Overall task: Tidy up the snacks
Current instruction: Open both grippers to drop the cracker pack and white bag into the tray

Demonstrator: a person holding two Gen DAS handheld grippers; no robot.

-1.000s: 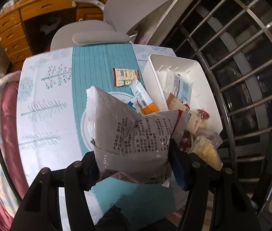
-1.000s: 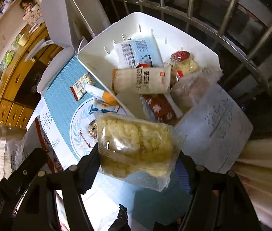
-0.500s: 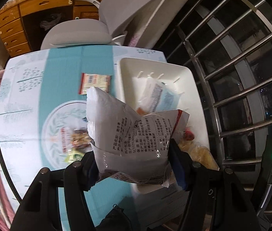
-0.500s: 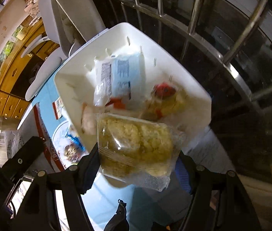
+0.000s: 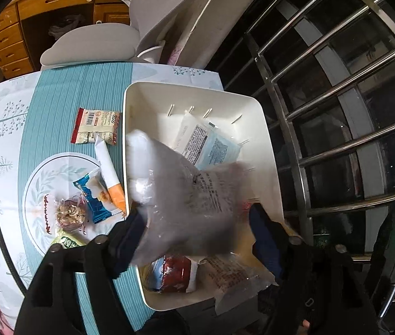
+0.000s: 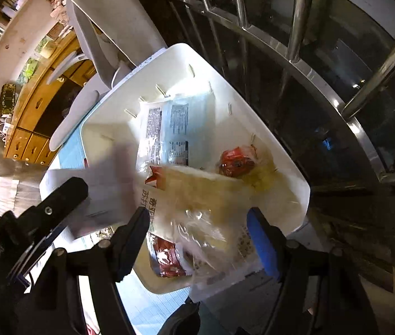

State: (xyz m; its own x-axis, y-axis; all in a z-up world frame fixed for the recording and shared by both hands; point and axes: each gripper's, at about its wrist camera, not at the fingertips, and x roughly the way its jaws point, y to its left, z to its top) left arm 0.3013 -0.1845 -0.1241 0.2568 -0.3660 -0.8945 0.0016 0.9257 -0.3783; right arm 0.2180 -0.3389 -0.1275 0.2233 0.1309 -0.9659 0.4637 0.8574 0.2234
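Over the open top of a white bin: left gripper, jaws spread about a packet's width, with a white printed bag smeared by motion blur between them. Impossible to tell whether clamped or already let go.

Above the bin's near end: right gripper, jaws likewise parted, around a blurred clear bag of yellow crackers. Again impossible to judge as gripped or loose.

Inside the bin: a blue-and-white pack against the far wall, a red-topped pouch toward the window side, more wrappers piled at the near end.

Likely handling: both bags light, air-puffed, soft and crinkly, with slick film prone to sliding between pads. Crackers probably brittle, so easily crushed under a hard squeeze. Best taken across the middle of the pouch or by a flat sealed edge, gently.

Left of the bin, on a teal striped tablecloth printed with trees and a round wreath: a red-and-white packet, an orange-tipped sachet just beside the bin wall, a blue wrapper.

Beyond the bin's far end: a grey office chair and wooden drawers. Right of the bin: steel window bars against dark glass.
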